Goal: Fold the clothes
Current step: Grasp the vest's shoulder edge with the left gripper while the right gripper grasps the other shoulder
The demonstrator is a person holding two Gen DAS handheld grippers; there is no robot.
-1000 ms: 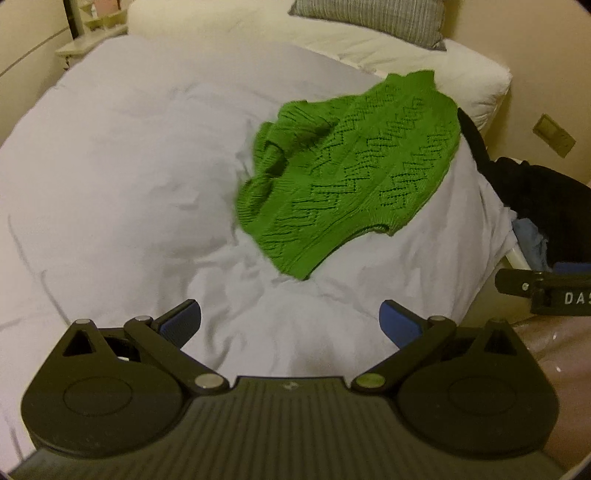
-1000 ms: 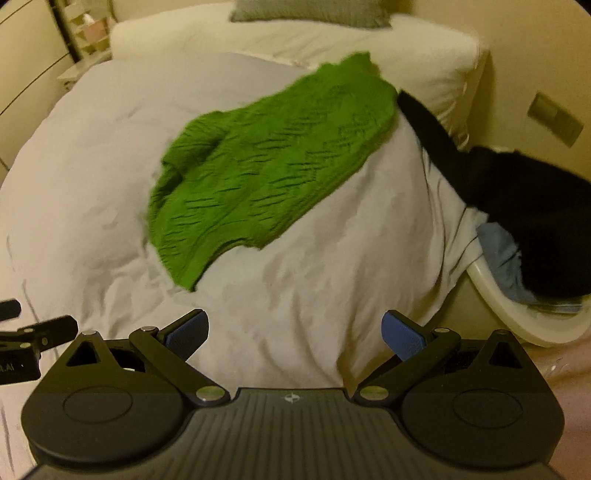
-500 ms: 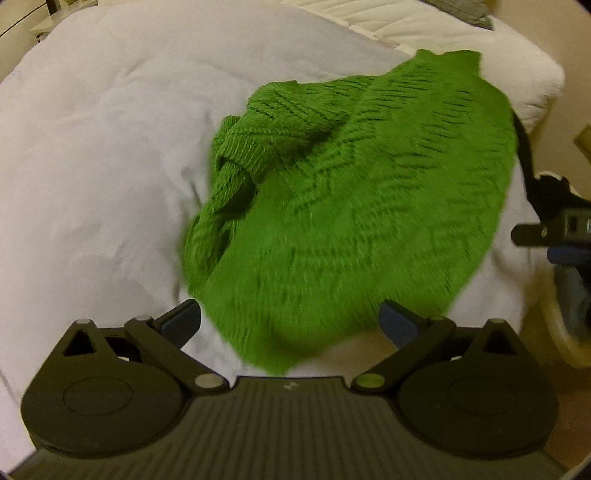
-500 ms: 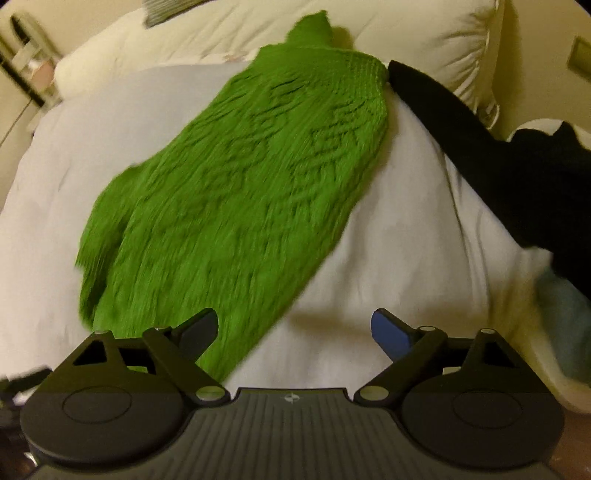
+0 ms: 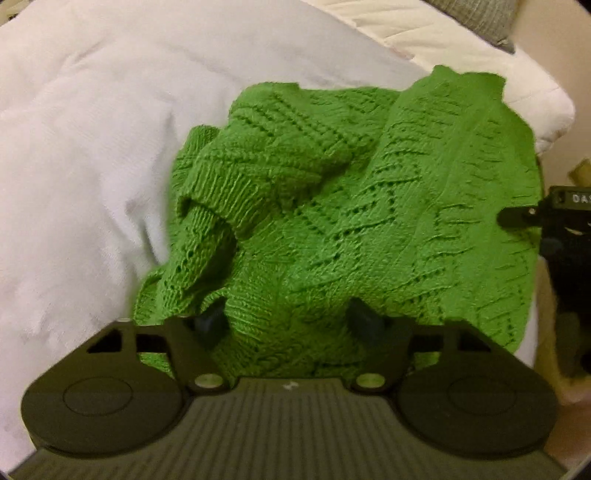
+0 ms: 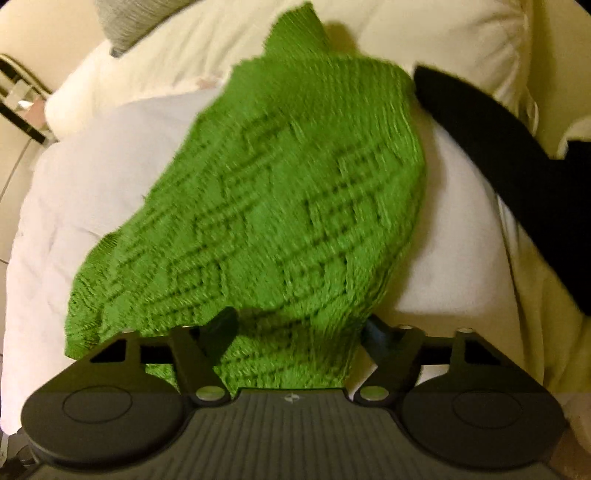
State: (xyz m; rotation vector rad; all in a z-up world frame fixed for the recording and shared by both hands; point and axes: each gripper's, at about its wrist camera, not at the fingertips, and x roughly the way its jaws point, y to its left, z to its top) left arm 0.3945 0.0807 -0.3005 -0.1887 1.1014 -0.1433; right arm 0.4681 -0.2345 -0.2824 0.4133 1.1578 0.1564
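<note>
A green knitted sweater (image 5: 351, 221) lies crumpled on a white duvet (image 5: 92, 147), one sleeve bunched at its left side. My left gripper (image 5: 290, 321) is open, its jaws partly closed in, with the sweater's near hem between them. My right gripper (image 6: 299, 328) is open too, jaws either side of the sweater (image 6: 277, 203) hem on its right part. The fingertips press into the knit and are partly hidden by it. The right gripper also shows at the right edge of the left wrist view (image 5: 554, 210).
A cream pillow (image 5: 480, 55) and a grey striped cushion (image 5: 476, 14) lie at the bed's head. A black garment (image 6: 517, 155) hangs over the bed's right side. A bedside shelf (image 6: 18, 107) stands far left.
Both grippers moved forward and down to the sweater's near hem. Their jaws have narrowed around the fabric. The sweater now fills both views.
</note>
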